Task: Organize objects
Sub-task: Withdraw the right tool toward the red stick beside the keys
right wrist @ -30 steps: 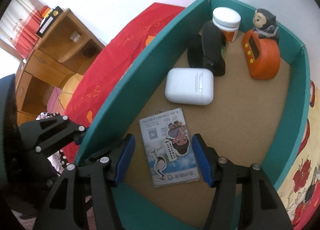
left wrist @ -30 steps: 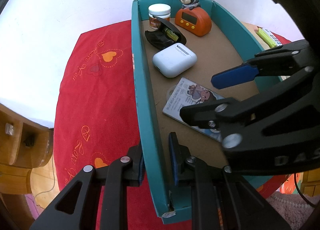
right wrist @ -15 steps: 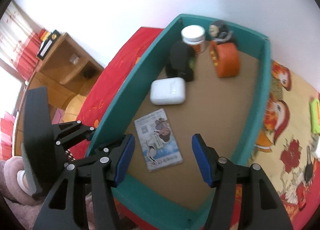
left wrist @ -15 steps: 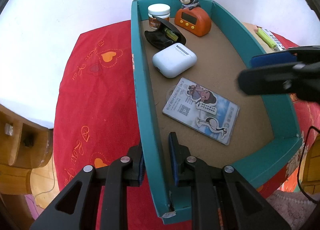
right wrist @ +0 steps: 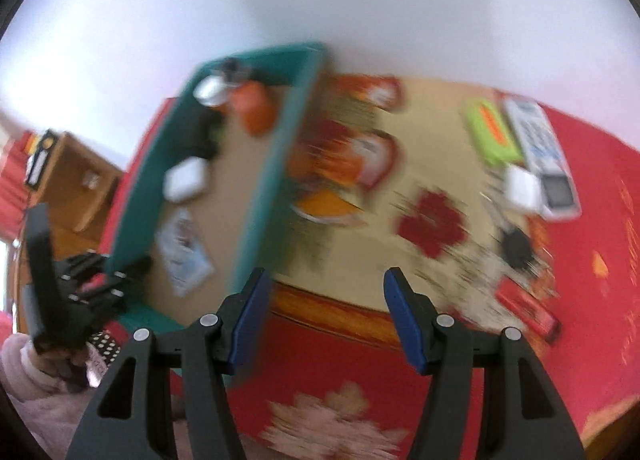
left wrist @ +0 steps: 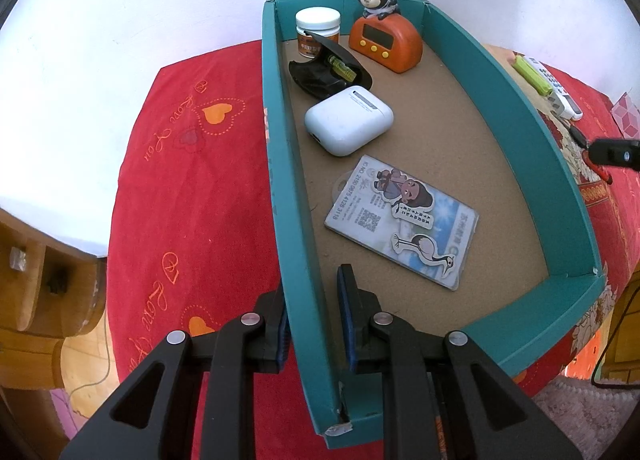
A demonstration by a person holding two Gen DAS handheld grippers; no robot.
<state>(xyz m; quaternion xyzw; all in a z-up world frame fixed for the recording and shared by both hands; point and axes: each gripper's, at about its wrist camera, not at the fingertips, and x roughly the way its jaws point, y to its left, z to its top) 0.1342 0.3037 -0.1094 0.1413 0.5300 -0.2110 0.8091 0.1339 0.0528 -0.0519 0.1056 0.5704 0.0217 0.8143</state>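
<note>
A teal box (left wrist: 280, 188) stands on the red cloth. In it lie an illustrated card (left wrist: 402, 220), a white earbud case (left wrist: 348, 120), a black pouch (left wrist: 328, 72), a white-lidded jar (left wrist: 318, 30) and an orange timer (left wrist: 386, 44) with a monkey figure. My left gripper (left wrist: 312, 316) is shut on the box's left wall near its front corner. My right gripper (right wrist: 326, 324) is open and empty, above the patterned cloth right of the box (right wrist: 256, 196). That view is blurred.
On the cloth to the right lie a green case (right wrist: 492, 132), a white remote (right wrist: 544, 160), a small white case (right wrist: 520, 190), a black object (right wrist: 518, 246) and a red object (right wrist: 528, 310). A wooden cabinet (left wrist: 36, 292) stands at the left. A white wall is behind.
My right gripper has left the card in the box, pulled up and swung right over the patterned cloth. My left gripper has kept its hold on the box wall.
</note>
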